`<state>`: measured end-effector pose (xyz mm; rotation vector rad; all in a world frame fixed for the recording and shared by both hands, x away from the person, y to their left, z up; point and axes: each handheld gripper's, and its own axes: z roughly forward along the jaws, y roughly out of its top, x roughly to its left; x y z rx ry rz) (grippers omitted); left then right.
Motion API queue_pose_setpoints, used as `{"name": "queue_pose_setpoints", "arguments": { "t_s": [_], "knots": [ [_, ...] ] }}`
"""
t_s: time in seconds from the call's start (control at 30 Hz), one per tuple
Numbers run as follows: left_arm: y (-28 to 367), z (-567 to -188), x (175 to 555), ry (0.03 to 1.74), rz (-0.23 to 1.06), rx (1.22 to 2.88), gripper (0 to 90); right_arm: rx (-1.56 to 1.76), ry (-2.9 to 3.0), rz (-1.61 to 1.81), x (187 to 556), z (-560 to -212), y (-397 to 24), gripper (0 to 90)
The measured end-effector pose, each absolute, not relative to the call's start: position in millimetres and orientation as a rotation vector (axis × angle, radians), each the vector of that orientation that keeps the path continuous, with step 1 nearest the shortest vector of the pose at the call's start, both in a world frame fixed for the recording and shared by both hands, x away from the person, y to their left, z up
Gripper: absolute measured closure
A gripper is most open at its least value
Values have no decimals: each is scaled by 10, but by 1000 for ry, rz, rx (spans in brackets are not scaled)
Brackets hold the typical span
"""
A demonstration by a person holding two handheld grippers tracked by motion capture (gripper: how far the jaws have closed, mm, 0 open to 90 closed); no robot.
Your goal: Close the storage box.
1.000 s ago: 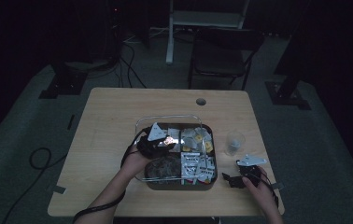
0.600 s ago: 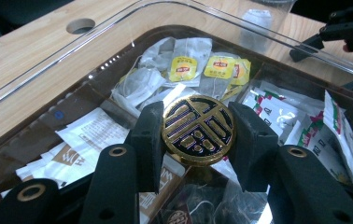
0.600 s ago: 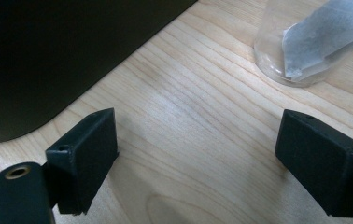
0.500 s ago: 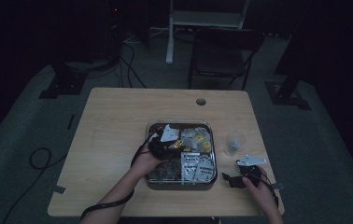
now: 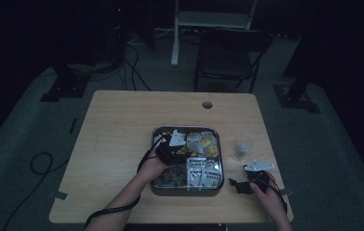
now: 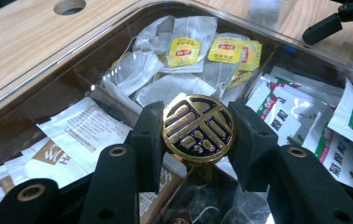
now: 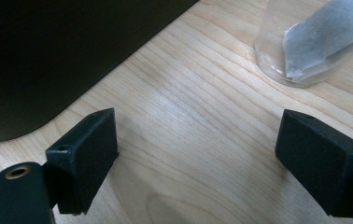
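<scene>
The left gripper (image 6: 198, 128), clamped on the round gold knob (image 6: 198, 129) of the clear lid (image 6: 34, 88), has come down and toward the person since a second ago, when the lid was held tilted above the tea box (image 5: 188, 187); now the lid lies almost level over the compartments of tea bags (image 6: 184, 60) and sachets (image 6: 86, 128). This suggests the box is being closed, with only seating and letting go left. The right gripper (image 7: 198, 154) rests wide open and empty on the desk (image 7: 202, 107) near the plastic cup (image 7: 300, 42).
</scene>
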<state>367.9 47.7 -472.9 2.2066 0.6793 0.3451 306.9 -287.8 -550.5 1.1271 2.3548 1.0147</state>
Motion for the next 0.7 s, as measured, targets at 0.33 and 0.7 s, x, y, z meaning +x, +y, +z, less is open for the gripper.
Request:
{"name": "queue_pose_setpoints", "arguments": {
  "t_s": [0.33, 0.7],
  "knots": [
    [409, -4751, 3678, 672, 336, 2217, 596, 1125, 2356, 1016, 3069, -5505, -2877, 125],
    [428, -4781, 3676, 681, 319, 2213, 595, 1123, 2356, 1016, 3070, -5505, -2877, 125]
  ]
}}
